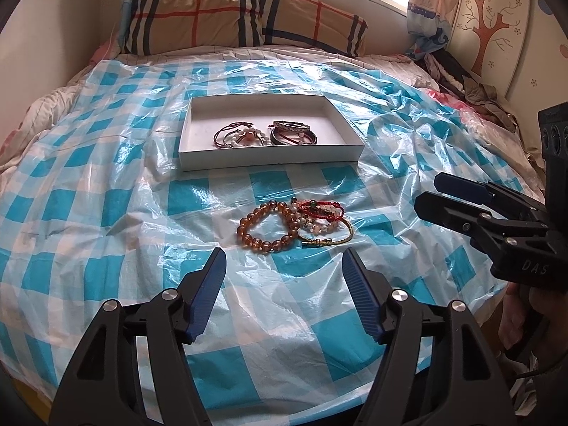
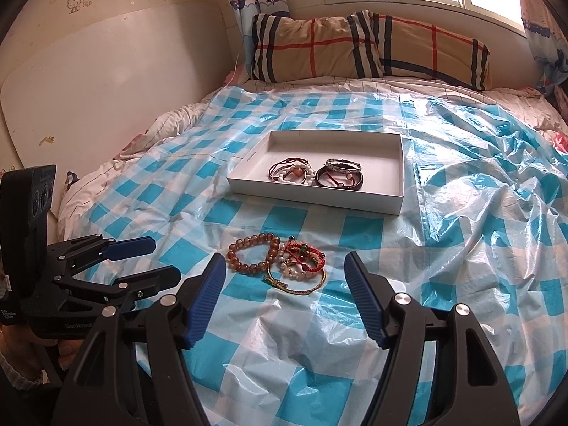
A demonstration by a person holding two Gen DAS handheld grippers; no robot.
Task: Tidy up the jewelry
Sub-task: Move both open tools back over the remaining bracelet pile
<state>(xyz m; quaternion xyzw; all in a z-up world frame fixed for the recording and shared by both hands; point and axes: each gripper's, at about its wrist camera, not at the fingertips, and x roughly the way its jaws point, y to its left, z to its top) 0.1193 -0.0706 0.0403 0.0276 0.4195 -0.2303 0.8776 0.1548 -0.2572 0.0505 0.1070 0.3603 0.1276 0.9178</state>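
Observation:
A white shallow box [image 1: 269,161] [image 2: 312,195] sits on the bed and holds several bracelets [image 1: 264,134] [image 2: 316,174]. In front of it a loose pile lies on the plastic sheet: an amber bead bracelet [image 1: 266,225] [image 2: 250,252], a red cord bracelet [image 1: 325,211] [image 2: 305,255], a pale bead bracelet and a gold cord bracelet [image 1: 328,239] [image 2: 301,284]. My left gripper [image 1: 284,259] is open and empty, just short of the pile. My right gripper [image 2: 284,262] is open and empty, also just short of the pile. Each shows in the other's view: right [image 1: 427,191], left [image 2: 165,259].
The bed is covered by a crinkled blue-and-white checked plastic sheet [image 1: 106,213] [image 2: 461,230]. Plaid pillows [image 1: 245,17] [image 2: 369,46] lie at the head under a window. A white board [image 2: 106,81] leans on the left wall. Clothes [image 1: 475,88] are piled at the right.

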